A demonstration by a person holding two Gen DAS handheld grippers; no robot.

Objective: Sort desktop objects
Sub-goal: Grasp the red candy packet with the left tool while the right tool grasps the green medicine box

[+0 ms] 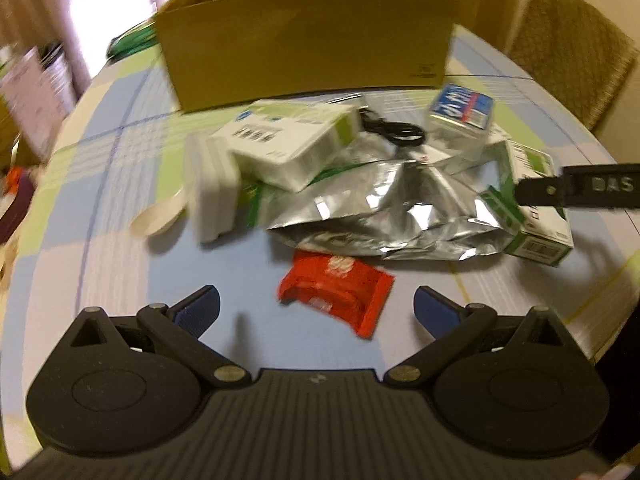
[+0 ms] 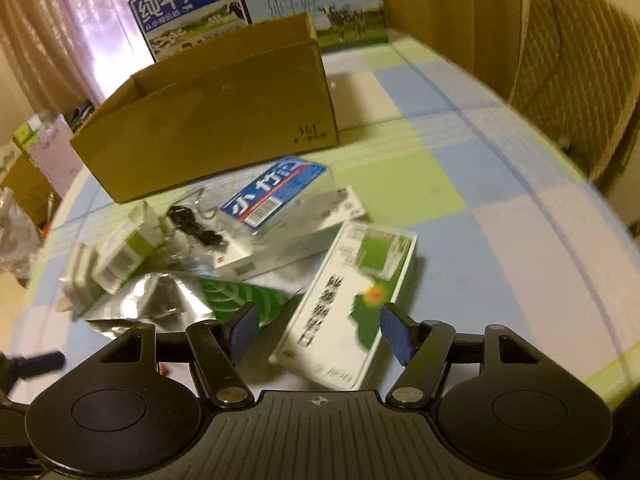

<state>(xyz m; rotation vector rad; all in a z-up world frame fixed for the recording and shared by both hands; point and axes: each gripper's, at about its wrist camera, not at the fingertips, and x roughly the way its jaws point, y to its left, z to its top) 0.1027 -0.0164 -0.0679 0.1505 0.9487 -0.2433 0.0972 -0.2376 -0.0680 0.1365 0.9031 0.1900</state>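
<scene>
My left gripper [image 1: 316, 310] is open low over the table. A red packet [image 1: 336, 292] lies on the cloth just ahead, between its blue fingertips and untouched. Behind it sprawls a crumpled silver foil bag [image 1: 384, 204], with a white-and-green box [image 1: 288, 140] and a blue-labelled box [image 1: 460, 112] on the pile. My right gripper [image 2: 320, 334] is open too, and the near end of a long white-and-green box [image 2: 348, 308] sits between its fingers, not clamped. A blue-labelled box [image 2: 280, 192] and a black cable [image 2: 192, 224] lie further off. The open cardboard box [image 1: 308, 40] [image 2: 216, 120] stands behind the pile.
A tape roll [image 1: 160, 216] and a white stack [image 1: 212, 192] sit left of the pile. Milk cartons [image 2: 188, 8] stand behind the cardboard box. A woven chair [image 1: 572, 52] is at the table's right edge. Checked tablecloth [image 2: 460, 208] lies bare on the right.
</scene>
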